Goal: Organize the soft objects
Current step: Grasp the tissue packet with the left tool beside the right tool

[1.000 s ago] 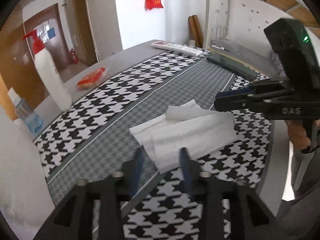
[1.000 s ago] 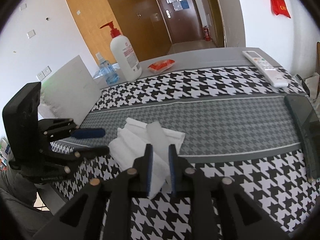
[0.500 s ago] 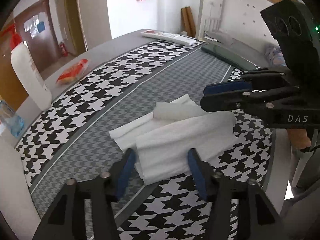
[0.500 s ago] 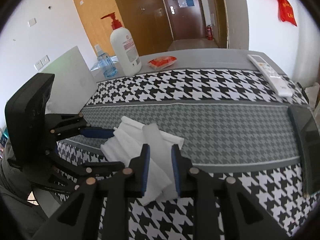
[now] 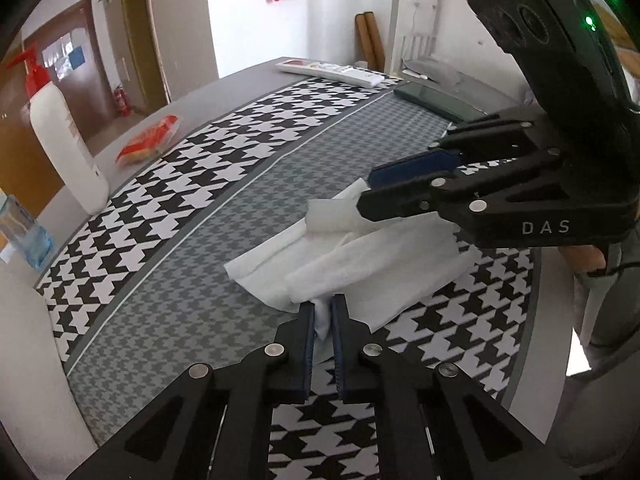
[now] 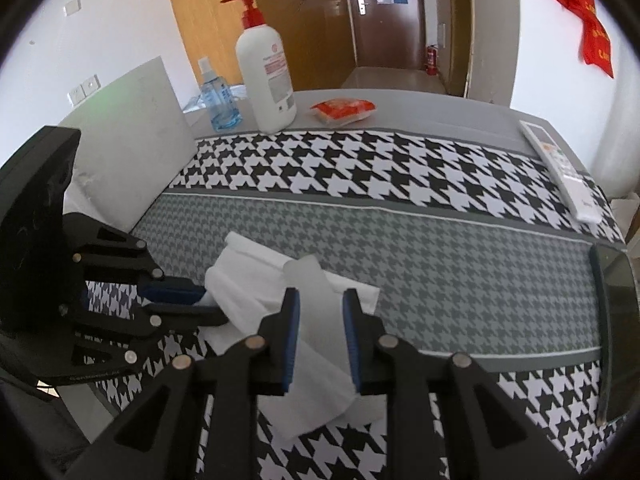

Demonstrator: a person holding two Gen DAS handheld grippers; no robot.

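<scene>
Now, at the table's far left corner stood a small clear spray bottle (image 6: 218, 100) of blue liquid, and just beside it a tall white plastic pump bottle (image 6: 266, 76) with a red nozzle. A flat, crinkly red packet (image 6: 344, 110) lay to their right on the bare grey table (image 6: 420, 108) along its far edge. A woven runner (image 6: 400, 240) covered most of the top, black-and-white houndstooth bands flanking a finer grey one.

On the runner near the table's near edge lay the cloth (image 5: 360, 264), white, soft and thin, folded into loose overlapping layers, one end curled into a roll. The left gripper (image 5: 323, 312), black with ridged blue pads, had pinched a bunched corner of the cloth, its jaws drawn narrow around it. The right gripper (image 6: 320, 300) straddled a folded strip of the same cloth, its jaws set apart at about the strip's width; whether the pads pressed the fabric, I could not tell.

Further right, a slim white remote (image 6: 560, 172) lay along the right edge, and nearer, a dark glossy rectangular slab (image 6: 618, 320) lay along the same edge.
</scene>
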